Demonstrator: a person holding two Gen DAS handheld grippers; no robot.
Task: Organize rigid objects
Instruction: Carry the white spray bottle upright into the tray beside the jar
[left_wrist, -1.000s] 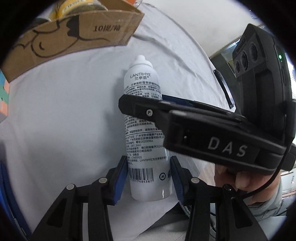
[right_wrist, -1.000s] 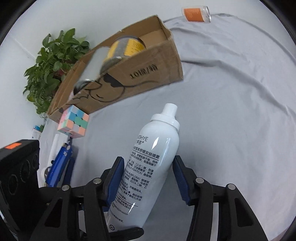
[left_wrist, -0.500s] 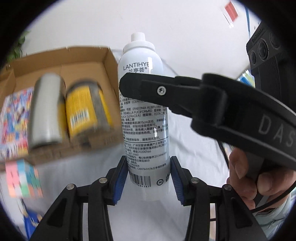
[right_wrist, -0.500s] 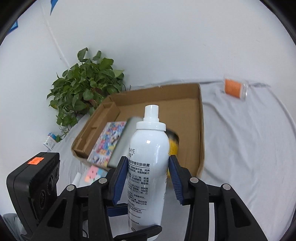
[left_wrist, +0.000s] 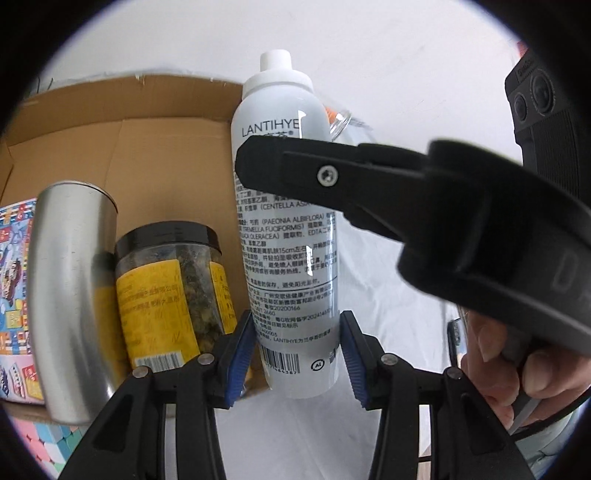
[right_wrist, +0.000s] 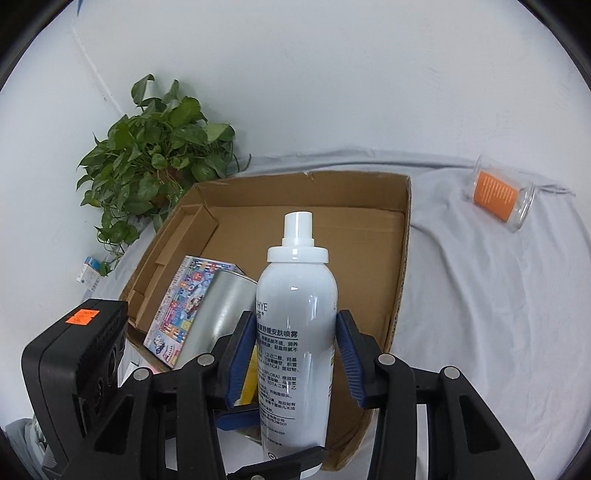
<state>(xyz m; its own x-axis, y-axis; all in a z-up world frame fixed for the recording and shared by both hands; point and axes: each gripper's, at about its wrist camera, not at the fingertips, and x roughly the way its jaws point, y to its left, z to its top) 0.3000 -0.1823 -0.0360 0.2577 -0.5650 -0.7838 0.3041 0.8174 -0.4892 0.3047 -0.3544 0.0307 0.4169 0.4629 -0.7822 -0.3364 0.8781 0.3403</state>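
A white LANTIHYE spray bottle (left_wrist: 288, 229) stands upright in the air, held by both grippers. My left gripper (left_wrist: 297, 354) is shut on its lower end. My right gripper (right_wrist: 295, 354) is shut on its middle; one of its fingers (left_wrist: 332, 177) crosses the left wrist view. The bottle (right_wrist: 297, 332) hangs over the near right corner of an open cardboard box (right_wrist: 402, 258). In the box lie a silver can (left_wrist: 70, 295), a yellow-labelled jar (left_wrist: 170, 291) and a colourful flat box (right_wrist: 188, 299).
A clear jar with an orange label (right_wrist: 498, 194) lies on the grey cloth at the far right. A potted plant (right_wrist: 155, 155) stands behind the box on the left. A pastel cube (left_wrist: 40, 446) sits near the box's front left.
Both grippers have lifted the bottle from lying on the cloth to upright, and carried it towards the box. The box's inside now shows from above.
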